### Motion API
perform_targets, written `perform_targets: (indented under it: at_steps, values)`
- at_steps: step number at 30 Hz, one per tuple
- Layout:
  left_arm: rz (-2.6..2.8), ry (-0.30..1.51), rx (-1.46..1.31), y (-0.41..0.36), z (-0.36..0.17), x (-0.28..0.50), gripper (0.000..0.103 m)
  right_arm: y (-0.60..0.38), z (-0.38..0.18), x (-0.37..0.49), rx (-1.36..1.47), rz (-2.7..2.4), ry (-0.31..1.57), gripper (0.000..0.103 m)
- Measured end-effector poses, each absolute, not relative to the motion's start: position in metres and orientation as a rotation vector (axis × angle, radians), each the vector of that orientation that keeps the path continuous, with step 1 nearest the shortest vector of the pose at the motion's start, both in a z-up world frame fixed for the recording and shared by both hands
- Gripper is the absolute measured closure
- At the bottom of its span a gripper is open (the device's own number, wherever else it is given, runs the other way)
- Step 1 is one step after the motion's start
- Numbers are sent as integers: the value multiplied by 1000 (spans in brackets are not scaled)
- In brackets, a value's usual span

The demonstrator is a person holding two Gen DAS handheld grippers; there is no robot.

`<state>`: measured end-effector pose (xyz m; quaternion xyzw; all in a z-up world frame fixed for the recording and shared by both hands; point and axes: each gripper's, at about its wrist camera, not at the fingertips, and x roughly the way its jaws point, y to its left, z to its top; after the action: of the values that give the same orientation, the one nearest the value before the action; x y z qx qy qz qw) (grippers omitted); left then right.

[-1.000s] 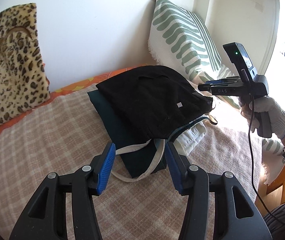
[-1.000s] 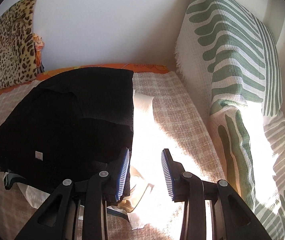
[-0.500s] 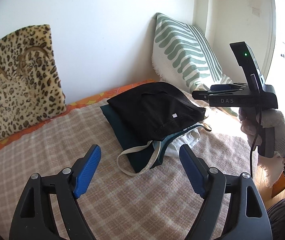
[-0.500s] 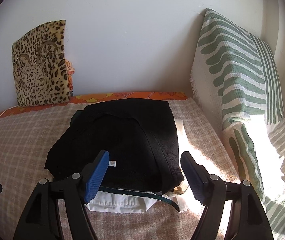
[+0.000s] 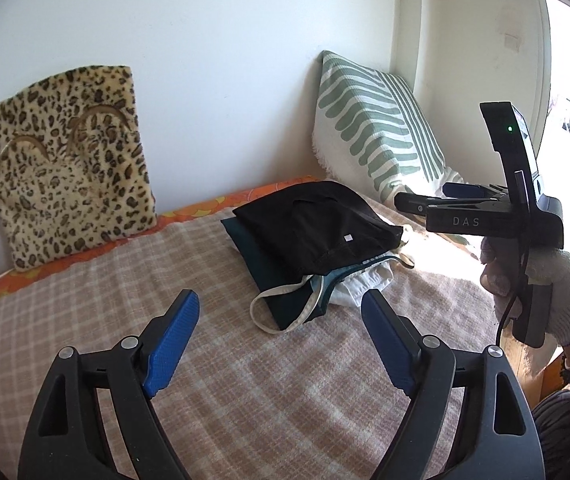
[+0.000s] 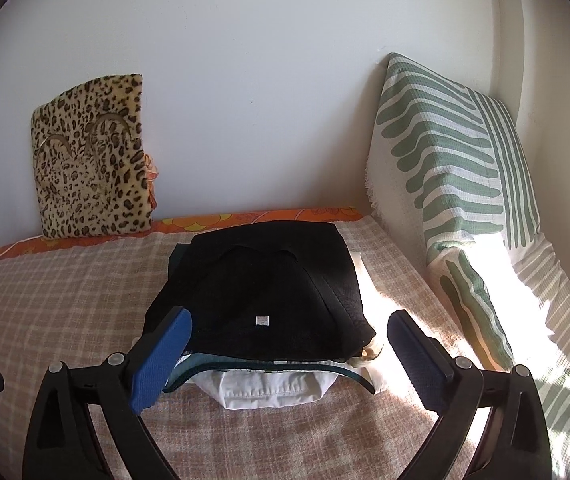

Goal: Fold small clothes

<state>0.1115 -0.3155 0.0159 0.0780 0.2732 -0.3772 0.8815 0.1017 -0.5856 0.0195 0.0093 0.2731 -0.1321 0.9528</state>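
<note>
Folded black knit garment tops stack over dark teal piece and white cloth on checked beige blanket. Left gripper and right gripper both wide open, empty, clear of stack; likely fold finished.

My right claw is spread wide, its blue pads empty and clear of all cloth. Directly ahead of the claw, between the lines of its two fingers, lies a stack of folded clothes: a black garment on top, bearing a small white tag; beneath it a dark teal piece; at the bottom a white garment, its edge nearest me. The stack rests on a checked blanket. Beyond and to the left of the claw, a leopard-print cushion leans upright against the wall; to the right leans a green-striped pillow, partly sunlit
</note>
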Motion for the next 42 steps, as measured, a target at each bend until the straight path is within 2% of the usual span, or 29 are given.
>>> perform_targets:
  at_steps: [5, 12, 30, 42]
  values:
    - [-767, 546, 167, -297, 22, 100, 18, -566, 24, 84, 12, -282, 533, 0]
    - [-712, 498, 168, -272, 25, 85, 1, -538, 24, 66, -13, -291, 510, 0]
    - [-657, 619, 186, -259, -17, 82, 1, -521, -11, 63, 16, -314, 502, 0]
    - [-605, 604, 200, -249, -24, 88, 1, -518, -21, 73, -6, -298, 499, 0]
